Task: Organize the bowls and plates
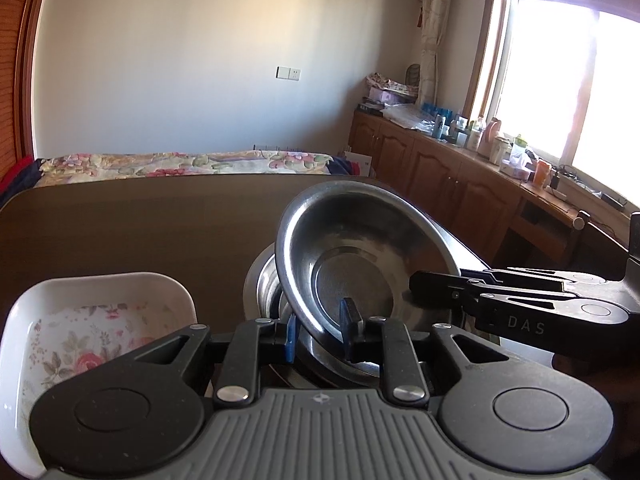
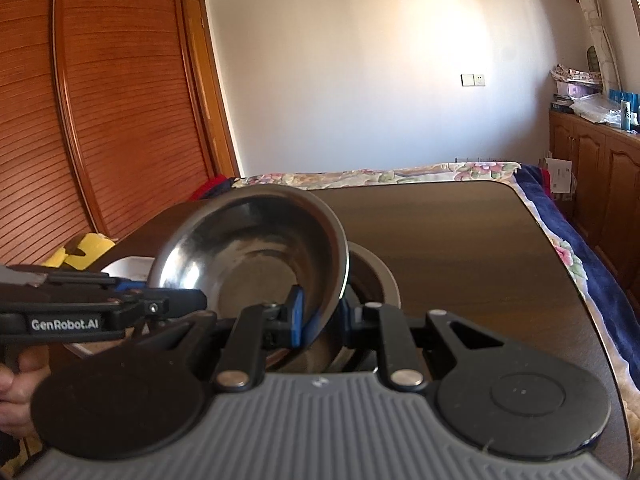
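Though glare-blurred, round steel bowl (image 1: 360, 256), seemingly smooth

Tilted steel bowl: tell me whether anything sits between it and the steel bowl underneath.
Nothing visible does. The tilted round stainless-steel bowl, pinched at its rim by the left gripper and the right gripper, hangs directly over the second steel bowl on the dark wooden table.

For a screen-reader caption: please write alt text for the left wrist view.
The left gripper pinches the rim of a tilted steel bowl above another steel bowl on a dark table; a floral white dish sits left.
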Action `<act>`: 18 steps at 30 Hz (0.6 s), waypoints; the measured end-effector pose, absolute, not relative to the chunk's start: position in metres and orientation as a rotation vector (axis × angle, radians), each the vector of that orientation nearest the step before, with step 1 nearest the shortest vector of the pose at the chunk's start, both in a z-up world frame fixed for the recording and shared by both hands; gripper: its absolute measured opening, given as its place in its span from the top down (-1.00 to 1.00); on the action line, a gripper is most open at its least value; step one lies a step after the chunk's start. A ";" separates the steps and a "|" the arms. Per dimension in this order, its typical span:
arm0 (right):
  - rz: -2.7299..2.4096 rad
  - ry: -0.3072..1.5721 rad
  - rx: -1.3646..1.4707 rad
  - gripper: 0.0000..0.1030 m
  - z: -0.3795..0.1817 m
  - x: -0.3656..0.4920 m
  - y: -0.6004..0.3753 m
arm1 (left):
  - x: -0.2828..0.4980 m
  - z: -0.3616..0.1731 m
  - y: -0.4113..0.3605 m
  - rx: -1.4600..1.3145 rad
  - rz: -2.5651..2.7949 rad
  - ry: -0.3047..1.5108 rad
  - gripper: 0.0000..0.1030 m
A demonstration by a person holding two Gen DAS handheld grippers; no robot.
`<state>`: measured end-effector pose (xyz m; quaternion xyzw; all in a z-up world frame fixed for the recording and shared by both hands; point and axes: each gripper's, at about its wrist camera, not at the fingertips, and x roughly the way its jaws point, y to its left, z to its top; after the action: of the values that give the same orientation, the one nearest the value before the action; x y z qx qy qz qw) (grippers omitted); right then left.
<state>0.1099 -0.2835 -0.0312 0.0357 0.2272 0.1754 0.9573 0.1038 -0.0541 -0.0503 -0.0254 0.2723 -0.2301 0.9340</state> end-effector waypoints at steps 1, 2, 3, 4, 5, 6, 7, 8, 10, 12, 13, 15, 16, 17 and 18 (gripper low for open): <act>0.354 0.466 0.069 0.61 -0.031 0.110 -0.283 | 0.104 -0.051 -0.055 -0.051 -0.471 0.559 0.54; 0.353 0.468 0.067 0.61 -0.032 0.111 -0.284 | 0.105 -0.051 -0.055 -0.049 -0.469 0.561 0.54; 0.352 0.470 0.063 0.61 -0.031 0.112 -0.283 | 0.105 -0.051 -0.055 -0.049 -0.467 0.564 0.54; 0.350 0.473 0.055 0.61 -0.031 0.112 -0.282 | 0.105 -0.052 -0.056 -0.047 -0.465 0.567 0.54; 0.347 0.474 0.047 0.61 -0.031 0.112 -0.281 | 0.105 -0.052 -0.056 -0.046 -0.466 0.566 0.54; 0.344 0.475 0.041 0.61 -0.031 0.111 -0.281 | 0.105 -0.052 -0.057 -0.044 -0.465 0.566 0.54; 0.342 0.476 0.038 0.61 -0.031 0.111 -0.281 | 0.106 -0.051 -0.059 -0.041 -0.464 0.565 0.54; 0.339 0.476 0.035 0.61 -0.031 0.111 -0.281 | 0.106 -0.051 -0.059 -0.040 -0.463 0.564 0.54; 0.328 0.476 0.020 0.61 -0.030 0.111 -0.280 | 0.106 -0.050 -0.058 -0.040 -0.456 0.558 0.54; 0.314 0.476 -0.001 0.61 -0.029 0.111 -0.278 | 0.106 -0.049 -0.056 -0.049 -0.450 0.554 0.54; 0.313 0.477 -0.014 0.62 -0.029 0.111 -0.277 | 0.105 -0.050 -0.055 -0.053 -0.449 0.552 0.54; 0.309 0.479 -0.034 0.65 -0.029 0.110 -0.275 | 0.106 -0.049 -0.053 -0.060 -0.444 0.546 0.54; 0.302 0.479 -0.042 0.69 -0.028 0.110 -0.275 | 0.106 -0.049 -0.052 -0.062 -0.442 0.545 0.54; 0.298 0.480 -0.048 0.69 -0.028 0.110 -0.274 | 0.106 -0.048 -0.052 -0.064 -0.439 0.542 0.54; 0.297 0.480 -0.050 0.70 -0.028 0.111 -0.274 | 0.106 -0.048 -0.051 -0.067 -0.438 0.540 0.54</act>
<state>0.1106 -0.2743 -0.0279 -0.0245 0.2368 0.1465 0.9601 0.1057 -0.0514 -0.0484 -0.0327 0.2647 -0.2144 0.9396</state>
